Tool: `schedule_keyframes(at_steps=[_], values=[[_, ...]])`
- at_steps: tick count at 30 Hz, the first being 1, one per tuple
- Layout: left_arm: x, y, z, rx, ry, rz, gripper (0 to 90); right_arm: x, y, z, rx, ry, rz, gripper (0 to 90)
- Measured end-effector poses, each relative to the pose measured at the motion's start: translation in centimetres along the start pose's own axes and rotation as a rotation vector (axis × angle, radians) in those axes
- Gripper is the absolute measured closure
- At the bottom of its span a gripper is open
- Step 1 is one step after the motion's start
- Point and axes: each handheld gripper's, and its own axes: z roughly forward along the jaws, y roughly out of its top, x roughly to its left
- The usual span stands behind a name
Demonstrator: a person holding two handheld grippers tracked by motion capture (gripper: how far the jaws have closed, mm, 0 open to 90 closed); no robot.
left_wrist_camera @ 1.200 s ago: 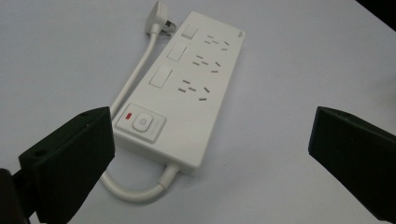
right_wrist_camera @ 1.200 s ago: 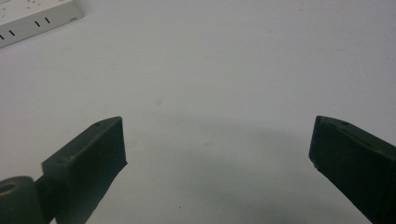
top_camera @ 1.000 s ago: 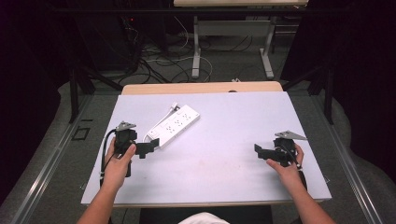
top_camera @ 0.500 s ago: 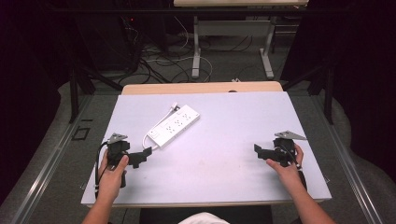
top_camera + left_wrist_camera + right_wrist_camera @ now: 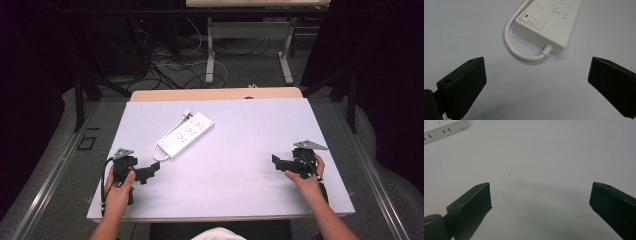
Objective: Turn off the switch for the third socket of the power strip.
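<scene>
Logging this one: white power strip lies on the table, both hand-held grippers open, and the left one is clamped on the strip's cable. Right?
Not quite. The left hand-held gripper is not clamped on the cable: the left gripper view shows its jaws wide apart, short of the power strip. The right hand-held gripper is open too.

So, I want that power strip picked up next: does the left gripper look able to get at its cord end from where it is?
Probably yes. The left gripper is open and points at the power strip, whose cord end lies just ahead between its jaws, with only bare table between them.
</scene>
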Motion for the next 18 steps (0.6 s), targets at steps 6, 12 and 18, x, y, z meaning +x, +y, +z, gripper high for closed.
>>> schedule_keyframes(at_steps=[6, 12, 18], values=[[-0.10, -0.14, 0.38, 0.005, 0.009, 0.013, 1.7, -0.07, -0.04, 0.10, 0.004, 0.002, -0.013, 3.4], [-0.04, -0.22, 0.61, 0.013, 0.013, 0.015, 1.8, -0.03, -0.05, 0.14, 0.004, 0.004, -0.012, 3.4], [0.17, -0.27, 0.71, 0.022, 0.013, 0.013, 2.0, -0.06, -0.09, 0.19, 0.008, 0.001, -0.002, 3.6]])
